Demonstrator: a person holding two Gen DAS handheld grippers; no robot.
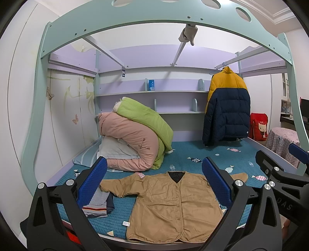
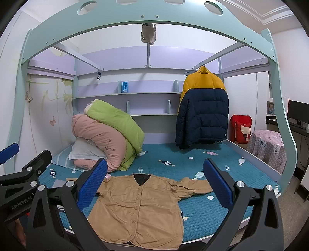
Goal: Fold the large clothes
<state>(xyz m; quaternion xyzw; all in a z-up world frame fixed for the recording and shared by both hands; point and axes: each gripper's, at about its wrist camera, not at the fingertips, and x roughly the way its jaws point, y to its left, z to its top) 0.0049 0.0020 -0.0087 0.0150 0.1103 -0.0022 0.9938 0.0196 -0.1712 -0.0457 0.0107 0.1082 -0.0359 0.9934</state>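
Note:
A tan button-front jacket (image 1: 173, 206) lies flat, front up, on the blue bed mattress (image 1: 185, 156), hem at the near edge, both sleeves spread sideways. It also shows in the right wrist view (image 2: 139, 208). My left gripper (image 1: 154, 181) is open and empty, held above the near bed edge, fingers straddling the jacket's upper half. My right gripper (image 2: 155, 181) is open and empty, likewise above the jacket. The right gripper's body shows at the right of the left wrist view (image 1: 280, 173).
A small pile of folded grey and navy clothes (image 1: 98, 204) lies left of the jacket. Rolled pink and green quilts (image 1: 135, 139) sit at the back left. A yellow and navy puffer coat (image 1: 227, 108) hangs at the back right. A bed frame arch (image 1: 154, 17) spans overhead.

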